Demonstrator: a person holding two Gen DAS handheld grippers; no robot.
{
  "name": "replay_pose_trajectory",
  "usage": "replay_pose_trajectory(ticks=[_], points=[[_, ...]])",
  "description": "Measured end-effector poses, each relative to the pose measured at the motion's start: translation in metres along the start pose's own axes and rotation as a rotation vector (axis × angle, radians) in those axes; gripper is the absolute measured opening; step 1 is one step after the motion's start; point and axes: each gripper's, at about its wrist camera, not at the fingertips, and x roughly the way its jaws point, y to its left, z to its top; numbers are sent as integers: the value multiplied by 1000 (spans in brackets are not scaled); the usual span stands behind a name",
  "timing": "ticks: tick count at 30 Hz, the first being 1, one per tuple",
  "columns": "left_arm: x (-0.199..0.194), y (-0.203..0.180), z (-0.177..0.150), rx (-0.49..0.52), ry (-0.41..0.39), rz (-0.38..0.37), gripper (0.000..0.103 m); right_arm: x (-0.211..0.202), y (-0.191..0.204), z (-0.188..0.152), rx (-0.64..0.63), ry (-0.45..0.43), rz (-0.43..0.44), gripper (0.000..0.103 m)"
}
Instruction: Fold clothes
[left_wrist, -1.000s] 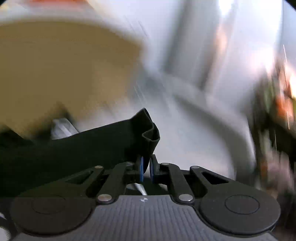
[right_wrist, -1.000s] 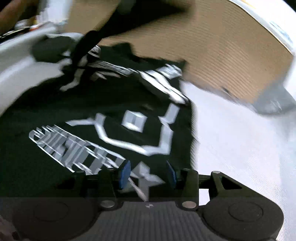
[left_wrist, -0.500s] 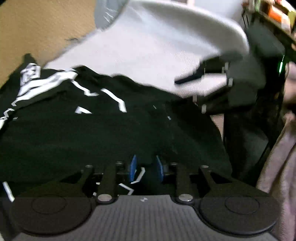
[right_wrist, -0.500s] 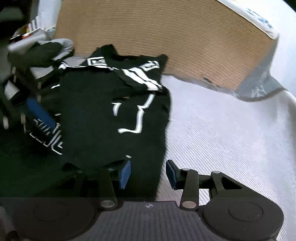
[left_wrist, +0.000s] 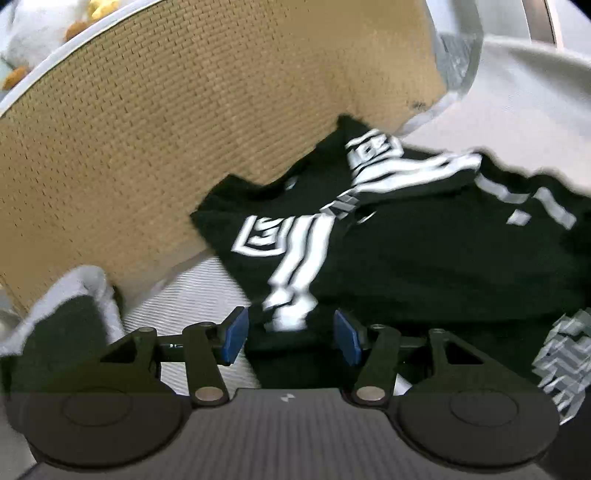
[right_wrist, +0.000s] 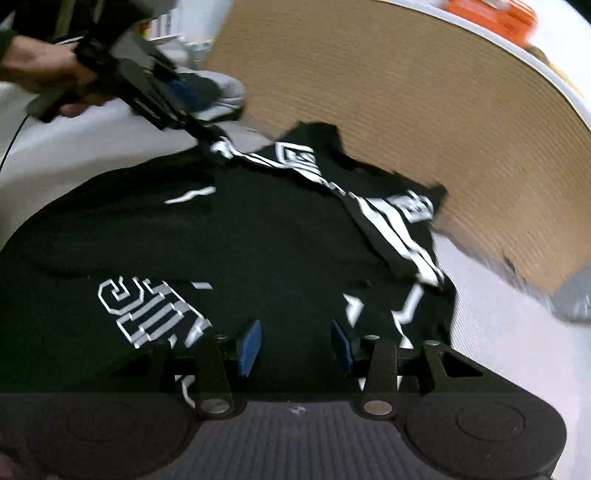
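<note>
A big tan woven mat (left_wrist: 184, 122) with a white edge stands tilted at the back. The bed (right_wrist: 498, 350) has a white ribbed cover. A grey cloth (left_wrist: 74, 291) lies bunched at the mat's foot. Something orange (right_wrist: 491, 13) sits behind the mat.

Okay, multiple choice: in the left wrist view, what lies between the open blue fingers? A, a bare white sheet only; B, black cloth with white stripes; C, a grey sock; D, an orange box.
B: the left gripper stands open over the black garment, and a white-striped part of that cloth shows between its blue fingers, which are not pressing on it.
</note>
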Motion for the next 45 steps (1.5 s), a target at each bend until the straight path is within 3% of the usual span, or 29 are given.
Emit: replay_pose_trajectory(ticks=[4,8,13,17,18,22,25,30,35,38,41,45], points=[[7,-2,-5,84,-17,-5,65,20,14,16,-31,-2,18,49],[26,-14,-11,184,19,19,66,36,23,23,-41,3,44,50],[46,1,-10,79,30,0,75,51,30,22,-45,10,53,50],[57,-1,-18,122,50,13,75,59,28,17,-24,24,60,51],[59,2,-20,103,52,24,74,61,27,15,-16,26,60,52],[64,17,-31,34,71,83,53,63,26,11,24,29,88,52],[67,28,-38,-26,70,113,51,62,27,8,40,34,89,52],[54,36,-39,-150,3,134,45,63,22,3,83,31,97,52],[48,51,-60,-268,51,108,48,60,19,-2,108,31,92,52],[46,43,-64,-232,56,86,46,62,17,-3,134,33,95,52],[41,30,-52,-179,11,29,47,62,18,-3,135,34,88,52],[50,18,-27,-105,1,40,47,62,19,-3,140,37,85,52]])
